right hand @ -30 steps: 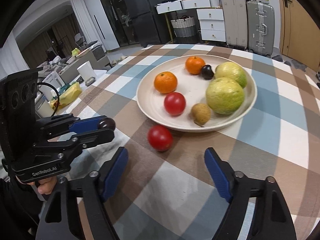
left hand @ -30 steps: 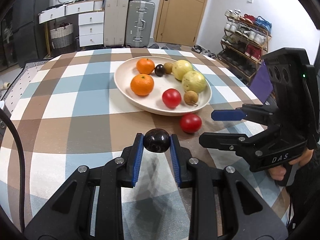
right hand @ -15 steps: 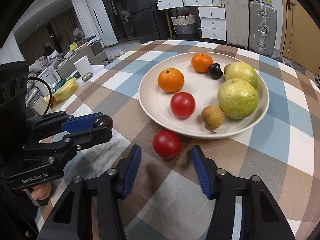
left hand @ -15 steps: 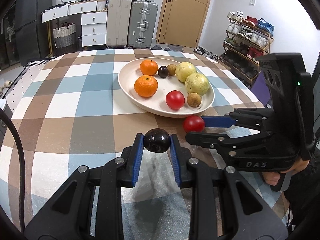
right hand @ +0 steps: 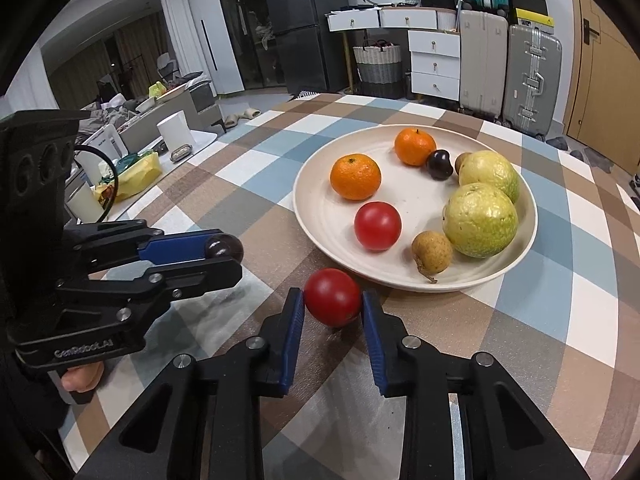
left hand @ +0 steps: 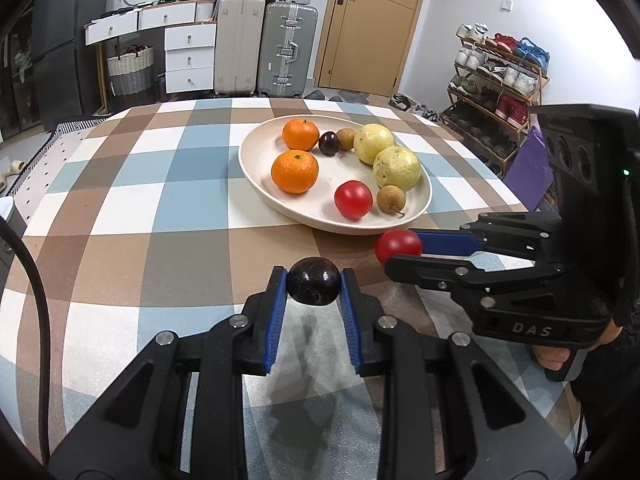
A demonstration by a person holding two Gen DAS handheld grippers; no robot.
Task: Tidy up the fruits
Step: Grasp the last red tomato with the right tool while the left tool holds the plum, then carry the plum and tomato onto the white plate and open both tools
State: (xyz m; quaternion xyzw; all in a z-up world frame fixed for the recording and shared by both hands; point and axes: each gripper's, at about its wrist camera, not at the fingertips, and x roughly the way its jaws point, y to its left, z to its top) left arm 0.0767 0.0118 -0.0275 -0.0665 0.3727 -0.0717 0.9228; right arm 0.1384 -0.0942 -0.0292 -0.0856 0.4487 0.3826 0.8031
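My left gripper (left hand: 313,286) is shut on a dark purple plum (left hand: 313,286) and holds it above the checked tablecloth; it also shows in the right wrist view (right hand: 224,249). My right gripper (right hand: 333,300) has closed around a red tomato (right hand: 333,297) that sits on the cloth just in front of the plate; both blue pads touch it. In the left wrist view the tomato (left hand: 398,245) shows between the right gripper's fingers. The cream plate (right hand: 316,220) holds two oranges (right hand: 355,176), a tomato (right hand: 377,225), a dark plum (right hand: 439,164), two green-yellow guavas (right hand: 480,220) and small brown fruits (right hand: 432,251).
The round table with the checked cloth (left hand: 120,208) drops off at its edges. Suitcases (left hand: 286,48), white drawers and a door stand behind it, and a shoe rack (left hand: 496,92) to the right. The two grippers are close together near the plate's front rim.
My right gripper moved forward to the loose tomato and closed its fingers onto it. My left gripper kept hold of the plum and barely moved.
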